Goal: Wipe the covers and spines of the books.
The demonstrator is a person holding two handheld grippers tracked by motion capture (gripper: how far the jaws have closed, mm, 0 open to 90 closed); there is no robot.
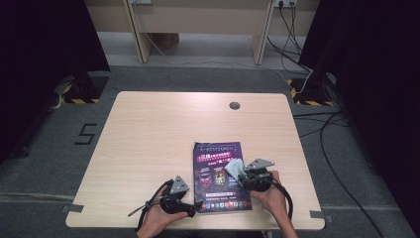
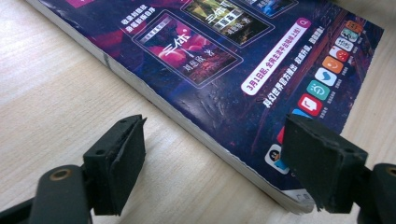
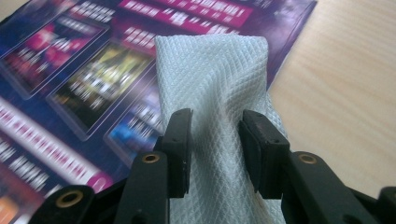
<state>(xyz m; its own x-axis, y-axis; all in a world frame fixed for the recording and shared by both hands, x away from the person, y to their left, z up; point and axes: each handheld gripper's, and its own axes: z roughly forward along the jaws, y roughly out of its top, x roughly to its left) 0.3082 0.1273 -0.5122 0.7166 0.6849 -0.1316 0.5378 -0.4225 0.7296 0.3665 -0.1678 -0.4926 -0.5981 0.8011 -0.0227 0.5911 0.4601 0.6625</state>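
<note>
Jaws, your right gripper (image 3: 215,149): pinching white cloth (image 3: 212,70) above magazine (image 3: 70,70). Jaws, your left gripper (image 2: 212,163): spread, straddling magazine's near edge; bare table (image 2: 46,93) alongside.

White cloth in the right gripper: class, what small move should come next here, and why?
Probably lower the white cloth onto the magazine cover and start a wipe. The right gripper is shut on the cloth, which hangs just over the cover's right part. The left gripper is open, one jaw over the magazine's near corner, the other over the table, so it looks ready to steady it.
</note>
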